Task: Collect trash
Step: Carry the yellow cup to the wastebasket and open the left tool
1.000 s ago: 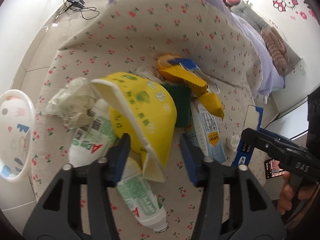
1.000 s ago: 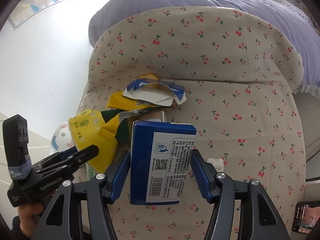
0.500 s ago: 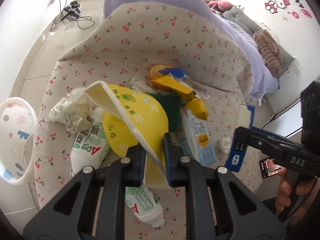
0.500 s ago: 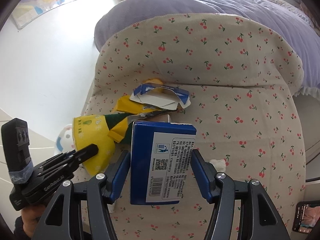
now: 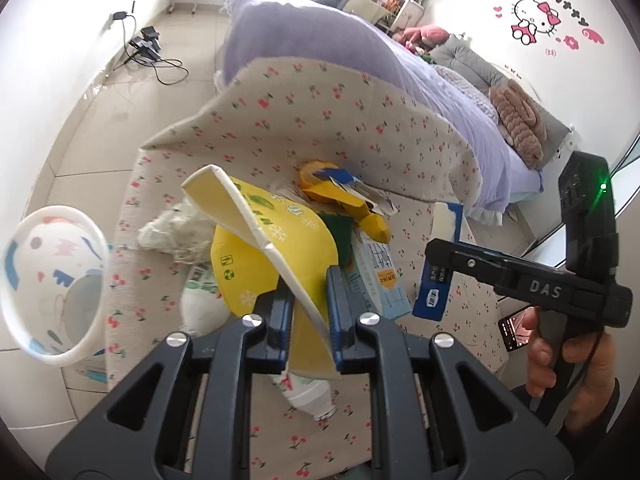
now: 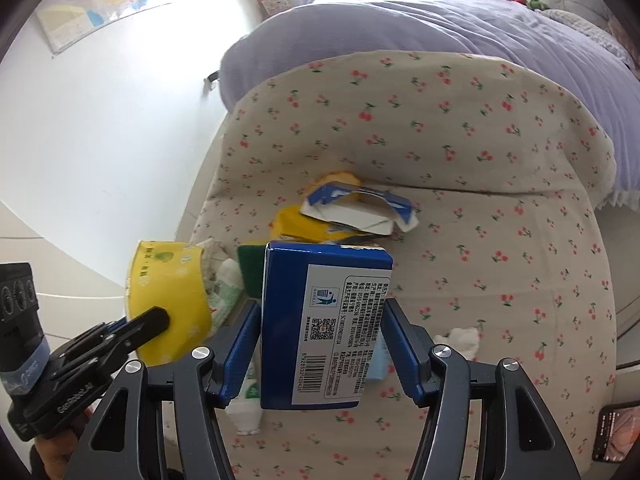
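Now my left claw [image 5: 308, 312] is clamped on the thin lower edge of the yellow paper bowl [image 5: 264, 248], which is lifted off the cherry-print cushion [image 6: 460, 208] and tips up and away toward the left, mouth facing the white bin [image 5: 52, 288] at the floor. My right claw [image 6: 320, 344] is squeezing the blue carton [image 6: 324, 320] by its two flanks, long axis running straight ahead along the fingers, barcode face up. Risk here: that bowl wall is flimsy and crushed, so a swing could tear it or let it slide out. Below, the milk bottle [image 5: 308, 396], crumpled paper [image 5: 176, 228] and torn blue box [image 6: 360, 210] wait on the cushion.
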`<state>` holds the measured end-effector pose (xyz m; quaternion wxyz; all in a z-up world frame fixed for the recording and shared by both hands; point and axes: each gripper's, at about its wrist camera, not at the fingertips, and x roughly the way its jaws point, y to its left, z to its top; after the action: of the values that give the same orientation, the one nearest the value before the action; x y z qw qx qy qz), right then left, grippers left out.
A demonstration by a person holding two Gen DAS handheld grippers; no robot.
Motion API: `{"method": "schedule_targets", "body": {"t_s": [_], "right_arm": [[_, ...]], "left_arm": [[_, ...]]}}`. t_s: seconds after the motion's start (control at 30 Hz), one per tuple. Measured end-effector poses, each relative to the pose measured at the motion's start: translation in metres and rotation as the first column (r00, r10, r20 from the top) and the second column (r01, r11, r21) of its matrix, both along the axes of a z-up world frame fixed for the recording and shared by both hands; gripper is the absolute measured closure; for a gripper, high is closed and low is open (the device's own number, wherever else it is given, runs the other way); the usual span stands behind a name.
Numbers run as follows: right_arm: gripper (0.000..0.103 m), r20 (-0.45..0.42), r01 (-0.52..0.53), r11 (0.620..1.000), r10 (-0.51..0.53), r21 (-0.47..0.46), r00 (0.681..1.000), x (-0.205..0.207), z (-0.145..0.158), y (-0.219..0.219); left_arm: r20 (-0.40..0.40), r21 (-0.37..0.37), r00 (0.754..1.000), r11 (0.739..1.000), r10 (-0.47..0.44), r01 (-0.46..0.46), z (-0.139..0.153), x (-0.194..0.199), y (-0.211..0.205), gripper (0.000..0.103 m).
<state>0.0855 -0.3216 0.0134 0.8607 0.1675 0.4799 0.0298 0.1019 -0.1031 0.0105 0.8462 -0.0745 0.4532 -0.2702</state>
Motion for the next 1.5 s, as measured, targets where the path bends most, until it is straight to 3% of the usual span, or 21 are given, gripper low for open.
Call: {"method": "schedule_targets", "body": {"t_s": [0.63, 1.1, 1.5], "right_arm": [[0.041, 0.003, -0.165, 0.986, 0.165, -0.013, 0.986, 0.030, 0.008, 0.109], [0.041, -0.042, -0.256, 0.966, 0.258, 0.038, 0.965, 0.062, -0.012, 0.197], [0.041, -0.054, -0.300, 0.947, 0.307, 0.116, 0.950, 0.097, -0.043, 0.246]], "left_arm": [[0.020, -0.019, 0.980, 0.980, 0.200, -0.200, 0.008, -0.009, 0.110, 0.086], [-0.031, 0.028, 0.951, 0.951, 0.309, -0.308, -0.016, 0.000, 0.166, 0.085], [-0.064, 0.088, 0.924, 0.925, 0.377, -0.371, -0.049, 0.023, 0.199, 0.084]]}}
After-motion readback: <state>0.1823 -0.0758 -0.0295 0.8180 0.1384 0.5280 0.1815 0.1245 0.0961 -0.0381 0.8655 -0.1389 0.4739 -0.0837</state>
